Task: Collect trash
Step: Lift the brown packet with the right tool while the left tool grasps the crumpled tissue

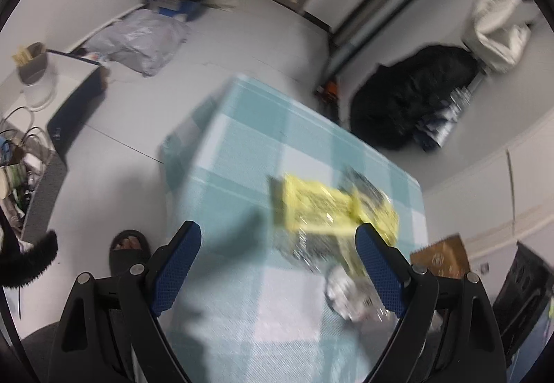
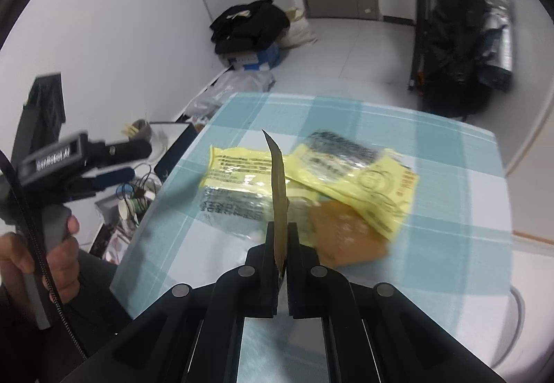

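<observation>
Right wrist view: at far left the left tool (image 2: pixel 114 161) hangs off the checked counter (image 2: pixel 467 175), its jaws spread and bare. At centre the right tool (image 2: pixel 281 237) is pressed together, pinching a brown wrapper (image 2: pixel 278 189) edge-on above the yellow wrappers (image 2: pixel 377 182) lying on the counter.

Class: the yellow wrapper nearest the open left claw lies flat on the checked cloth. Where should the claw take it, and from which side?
Take the yellow wrapper by its free near-left edge, coming from above with the left claw tilted low; it lies flat, so only an edge offers purchase.
</observation>
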